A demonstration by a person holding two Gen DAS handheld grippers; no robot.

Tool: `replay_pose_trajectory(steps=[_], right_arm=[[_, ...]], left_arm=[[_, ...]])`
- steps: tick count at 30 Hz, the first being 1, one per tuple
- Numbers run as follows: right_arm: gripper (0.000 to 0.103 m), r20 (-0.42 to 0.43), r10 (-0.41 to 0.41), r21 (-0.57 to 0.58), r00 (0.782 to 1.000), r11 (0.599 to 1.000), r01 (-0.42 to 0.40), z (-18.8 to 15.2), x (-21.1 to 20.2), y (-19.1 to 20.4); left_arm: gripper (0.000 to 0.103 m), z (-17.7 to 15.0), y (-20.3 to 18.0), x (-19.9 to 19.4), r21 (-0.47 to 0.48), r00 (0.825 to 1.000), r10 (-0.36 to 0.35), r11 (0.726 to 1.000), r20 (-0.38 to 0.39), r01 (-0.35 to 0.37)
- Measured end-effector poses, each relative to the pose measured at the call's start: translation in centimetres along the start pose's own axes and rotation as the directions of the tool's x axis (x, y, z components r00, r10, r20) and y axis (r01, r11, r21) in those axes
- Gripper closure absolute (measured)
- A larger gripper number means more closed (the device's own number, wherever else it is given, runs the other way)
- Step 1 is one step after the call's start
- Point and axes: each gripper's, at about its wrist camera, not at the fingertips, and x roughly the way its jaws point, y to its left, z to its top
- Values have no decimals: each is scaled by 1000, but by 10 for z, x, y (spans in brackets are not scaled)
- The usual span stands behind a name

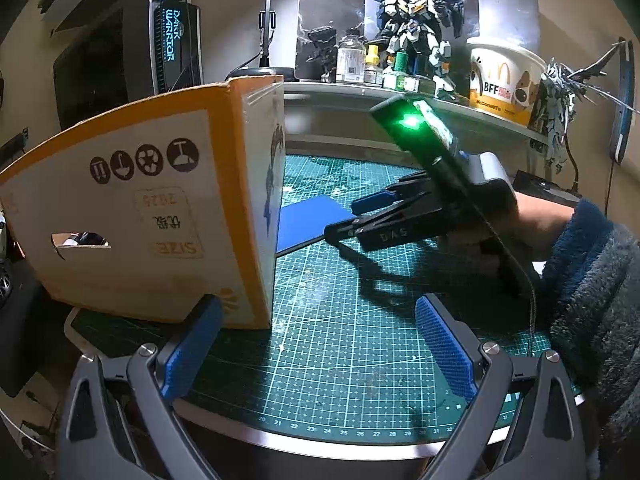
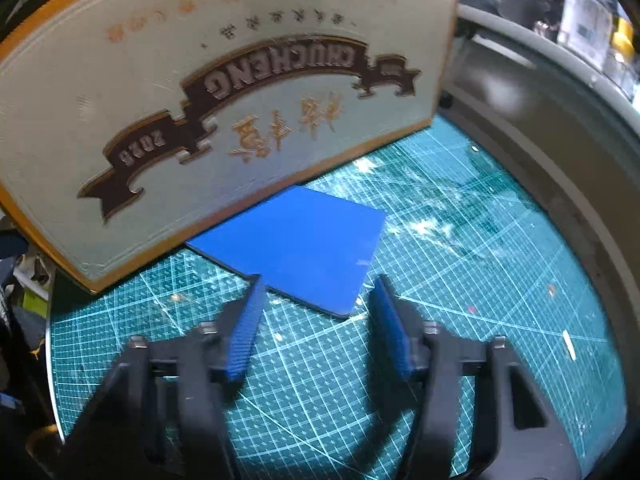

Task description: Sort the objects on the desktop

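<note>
An orange-edged white cardboard box (image 1: 132, 216) stands upright on the green cutting mat (image 1: 340, 344), also filling the upper left of the right wrist view (image 2: 224, 92). A flat blue card (image 2: 296, 240) lies on the mat against the box's base; it also shows in the left wrist view (image 1: 308, 220). My right gripper (image 2: 316, 292) is open and low over the card's near edge, its fingers straddling the near corner; it is seen from the side in the left wrist view (image 1: 348, 216). My left gripper (image 1: 320, 316) is open and empty, its left pad beside the box's near corner.
A shelf (image 1: 440, 100) behind the mat carries several bottles, a robot model (image 1: 416, 36) and a paper McDonald's bucket (image 1: 504, 80). A dark PC case (image 1: 132, 56) stands at back left. The mat's raised grey rim (image 2: 560, 140) runs along the right.
</note>
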Motion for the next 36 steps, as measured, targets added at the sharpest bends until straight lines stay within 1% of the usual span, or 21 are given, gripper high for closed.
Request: replay_pose_trajectory(steps=[3,4,5,6,7,9,12,13,15,16,17,18,20,22,24,27,28,29,32,34,36], right_arm=[[62,3,3,26,1000,1000,-3,-2,-2,-1],[68,4,3,32,1000,999,-3,-6,-8,-1],[71,5,-1,37,1000,999,1,-7,-10,-1],[93,8,-11,47,1000,999,11,-8,-12,-2],[102,10,-17,58,1000,998,16,-9,-15,-3],[102,3,92,100,996,991,-92,-13,-20,-3],[102,-2,126,120,992,985,-125,-14,-24,2],[94,19,116,151,993,981,-118,-12,-28,-4],[87,49,93,203,994,974,-101,-7,-33,-16],[87,59,78,224,995,971,-89,-4,-33,-21],[87,68,40,218,997,975,-54,4,-33,-24],[88,77,-18,189,997,982,4,13,-33,-21],[89,42,-29,162,999,987,22,28,-23,-18],[98,-4,-64,108,998,992,64,39,-5,-8],[102,-71,-47,87,996,995,53,52,21,-7],[102,-110,-71,71,991,994,79,52,29,2],[101,-117,-67,83,991,994,77,50,27,2],[101,-118,-37,137,992,989,54,46,25,-4],[101,-111,28,214,993,977,-3,36,19,-15],[101,-103,19,210,994,978,3,25,11,-12],[101,-98,-17,210,995,977,37,10,-1,-6]], left_arm=[[5,0,2,3,-4,1000,-3,1000,-10,3],[5,-1,3,5,-5,1000,-8,1000,-18,7],[5,-2,3,5,-5,1000,-11,1000,-22,11],[5,-4,3,6,-5,1000,-15,1000,-26,15],[5,-5,4,5,-3,999,-18,1000,-28,18],[5,-7,4,4,-1,999,-22,1000,-27,22],[5,-8,4,2,-2,999,-26,1000,-25,26],[5,-8,4,1,-3,999,-28,1000,-23,27],[5,-8,4,1,-1,999,-27,1000,-19,27],[5,-8,3,1,-1,999,-26,1000,-20,26],[5,-8,3,1,-1,999,-28,1000,-20,28],[5,-9,3,1,0,999,-28,1000,-18,28],[5,-8,1,3,1,999,-26,1000,-20,26],[5,-8,0,3,3,999,-24,1000,-22,24],[5,-7,-1,2,6,1000,-20,1000,-17,20],[5,-6,-2,0,12,1000,-11,1000,-9,11],[5,-6,-2,0,13,1000,-9,1000,-8,9],[5,-6,-2,1,14,1000,-8,1000,-9,8],[5,-8,-1,4,11,999,-17,1000,-29,18],[5,-9,0,3,9,999,-18,1000,-28,19],[5,-10,1,1,6,999,-24,1000,-25,24]])
